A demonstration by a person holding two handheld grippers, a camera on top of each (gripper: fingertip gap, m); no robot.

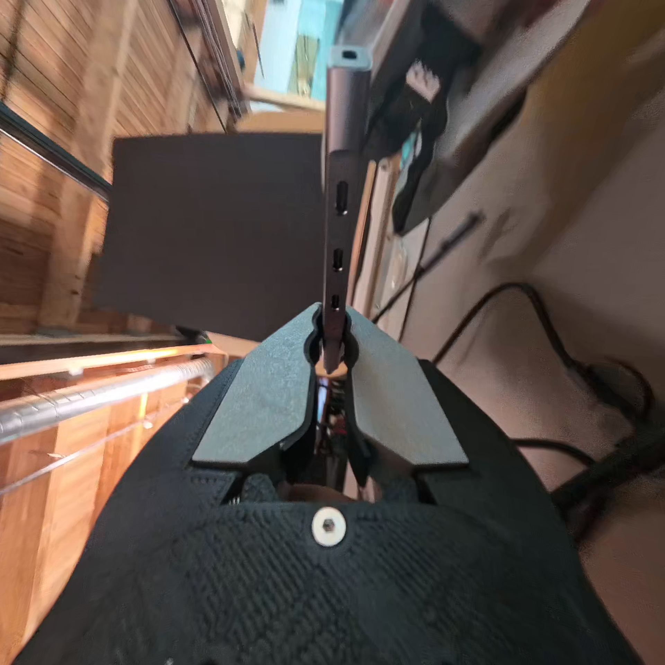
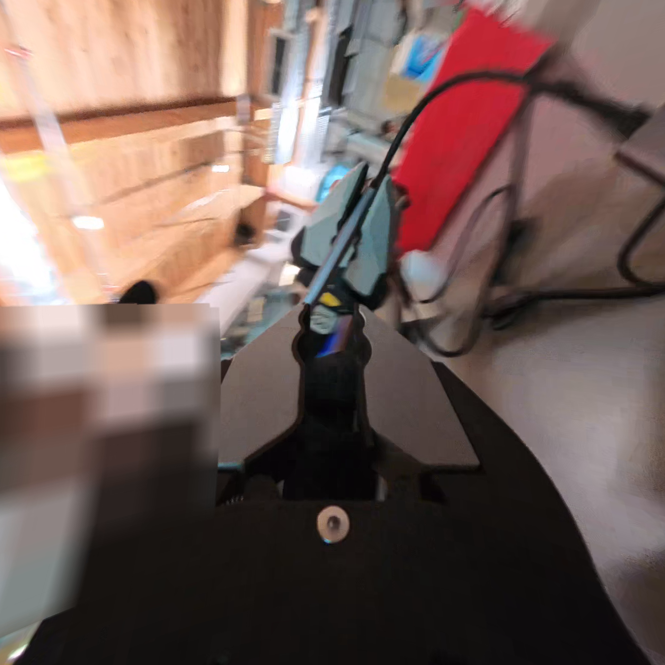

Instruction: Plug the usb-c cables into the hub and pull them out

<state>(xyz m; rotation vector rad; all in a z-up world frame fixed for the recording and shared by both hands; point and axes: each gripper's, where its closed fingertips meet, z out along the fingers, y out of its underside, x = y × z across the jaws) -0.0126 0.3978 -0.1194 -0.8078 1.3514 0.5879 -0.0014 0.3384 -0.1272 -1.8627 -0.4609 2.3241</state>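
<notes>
My left gripper (image 1: pixel 333 324) is shut on the tapered end of a slim grey hub (image 1: pixel 342 216), which sticks out forward past the fingertips. Several empty ports line its narrow edge, and one more sits on its far end. The blurred right wrist view shows the left gripper (image 2: pixel 351 230) farther off, holding the hub (image 2: pixel 334 255). A black cable (image 2: pixel 406 118) trails from the hub's back end. My right gripper (image 2: pixel 331 324) is close to the hub's free end. It looks shut on a black usb-c plug (image 2: pixel 340 340) with a shiny metal tip.
A dark flat screen (image 1: pixel 216 234) stands to the left of the hub. Black cables (image 1: pixel 539 324) loop over the beige table surface (image 1: pixel 503 396) on the right. A red panel (image 2: pixel 467 144) and more cables (image 2: pixel 629 252) lie behind the hub. A metal rod (image 1: pixel 90 399) crosses at the left.
</notes>
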